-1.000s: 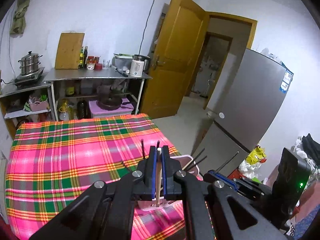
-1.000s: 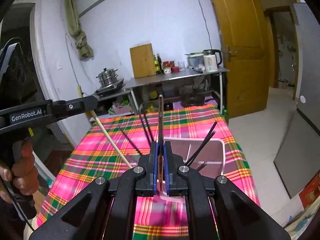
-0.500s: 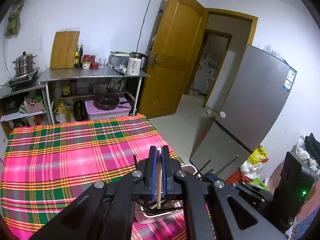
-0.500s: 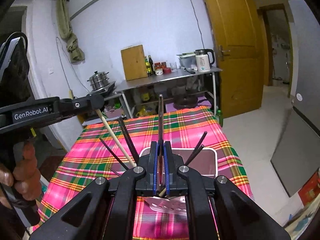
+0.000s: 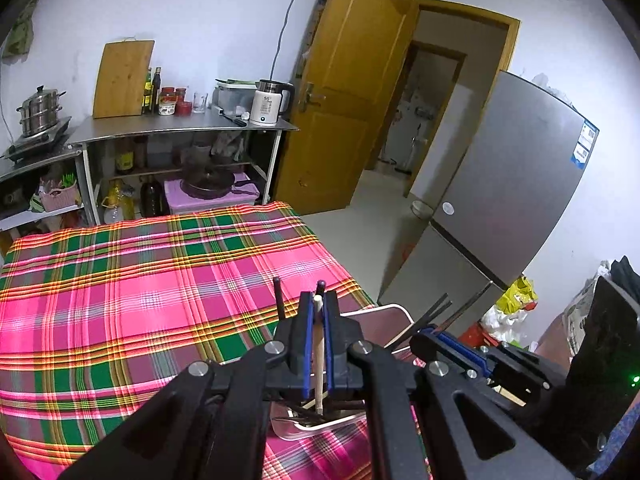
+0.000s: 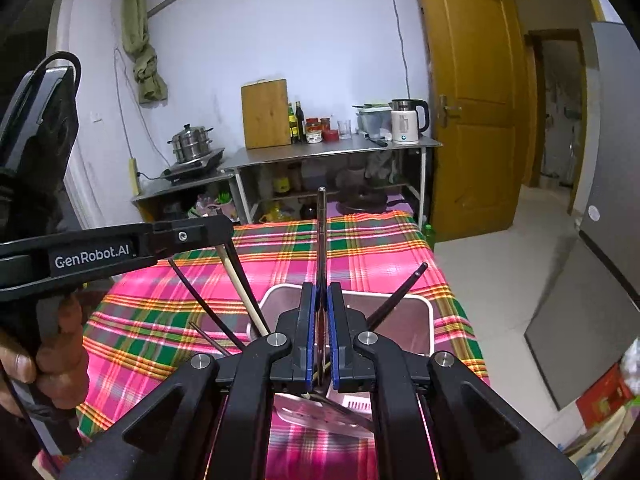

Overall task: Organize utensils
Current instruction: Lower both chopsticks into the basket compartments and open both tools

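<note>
My left gripper [image 5: 318, 300] is shut on a pale wooden chopstick [image 5: 319, 354], whose lower end reaches down into the pink bin [image 5: 401, 313]. In the right wrist view the left gripper [image 6: 218, 232] comes in from the left, and the chopstick [image 6: 245, 294] slants down into the bin [image 6: 426, 308]. My right gripper [image 6: 320, 294] is shut on the thin handle of a metal slotted spatula [image 6: 321, 232], whose blade [image 6: 320, 416] lies low over the bin's near edge. Several dark chopsticks [image 6: 396, 292] lean in the bin.
The bin sits near the right edge of a table with a pink and green plaid cloth [image 5: 140, 280]. A person's hand [image 6: 52, 364] holds the left gripper's handle. A steel shelf [image 6: 332, 152] with a kettle, door and grey fridge [image 5: 520, 200] stand beyond.
Both grippers have sunk toward the bin, which now lies closer under them. The wooden chopstick's lower end has gone down into the bin. Both stay shut.
</note>
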Demonstrator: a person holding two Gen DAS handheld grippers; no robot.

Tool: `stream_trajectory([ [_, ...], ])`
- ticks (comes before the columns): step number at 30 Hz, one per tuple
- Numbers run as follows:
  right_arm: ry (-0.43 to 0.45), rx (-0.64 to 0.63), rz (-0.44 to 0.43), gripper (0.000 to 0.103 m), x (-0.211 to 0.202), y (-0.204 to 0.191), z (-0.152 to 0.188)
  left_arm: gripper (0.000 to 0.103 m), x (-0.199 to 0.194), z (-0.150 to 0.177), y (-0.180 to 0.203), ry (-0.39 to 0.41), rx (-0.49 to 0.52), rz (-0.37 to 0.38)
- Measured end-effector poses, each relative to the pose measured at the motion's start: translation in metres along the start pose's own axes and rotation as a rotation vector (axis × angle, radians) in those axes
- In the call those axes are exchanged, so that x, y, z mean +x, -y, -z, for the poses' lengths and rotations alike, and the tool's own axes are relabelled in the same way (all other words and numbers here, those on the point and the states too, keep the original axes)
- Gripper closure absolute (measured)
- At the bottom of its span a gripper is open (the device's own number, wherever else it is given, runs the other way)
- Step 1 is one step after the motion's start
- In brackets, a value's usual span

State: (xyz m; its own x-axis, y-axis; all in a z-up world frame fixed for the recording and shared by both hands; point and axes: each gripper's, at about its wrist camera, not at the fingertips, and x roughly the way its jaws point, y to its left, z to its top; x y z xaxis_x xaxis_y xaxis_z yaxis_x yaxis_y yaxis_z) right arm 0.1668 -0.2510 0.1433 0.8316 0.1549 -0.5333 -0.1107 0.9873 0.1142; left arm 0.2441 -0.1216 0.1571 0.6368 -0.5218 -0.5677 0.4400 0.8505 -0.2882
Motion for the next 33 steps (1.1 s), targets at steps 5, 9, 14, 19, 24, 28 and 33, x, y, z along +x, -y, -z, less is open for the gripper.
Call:
stream_trajectory([
  [5,0.027,-0.024,-0.013,0.097,-0.008,-0.009,-0.009,0.098,0.003,0.001,-0.001,-0.01,-0.001,-0.001],
  [9,0.017,-0.033,-0.017,0.097,-0.004,-0.011,-0.008,0.098,0.0,0.002,-0.002,-0.01,-0.002,0.0],
  [14,-0.012,-0.033,-0.017,0.097,0.007,-0.009,0.0,0.098,-0.001,0.004,-0.004,-0.016,-0.001,0.001],
  [19,-0.043,-0.042,-0.013,0.097,0.017,-0.008,0.007,0.098,0.002,0.008,-0.004,-0.031,0.005,0.005],
  [24,-0.044,-0.062,-0.01,0.097,0.02,-0.009,0.011,0.098,0.005,0.013,-0.006,-0.05,0.008,0.008],
  [28,-0.053,-0.066,-0.008,0.097,0.021,-0.006,0.012,0.098,0.005,0.015,-0.008,-0.053,0.005,0.006],
  [33,-0.06,-0.065,-0.005,0.097,0.021,-0.008,0.011,0.097,0.002,0.017,-0.011,-0.051,0.007,0.004],
])
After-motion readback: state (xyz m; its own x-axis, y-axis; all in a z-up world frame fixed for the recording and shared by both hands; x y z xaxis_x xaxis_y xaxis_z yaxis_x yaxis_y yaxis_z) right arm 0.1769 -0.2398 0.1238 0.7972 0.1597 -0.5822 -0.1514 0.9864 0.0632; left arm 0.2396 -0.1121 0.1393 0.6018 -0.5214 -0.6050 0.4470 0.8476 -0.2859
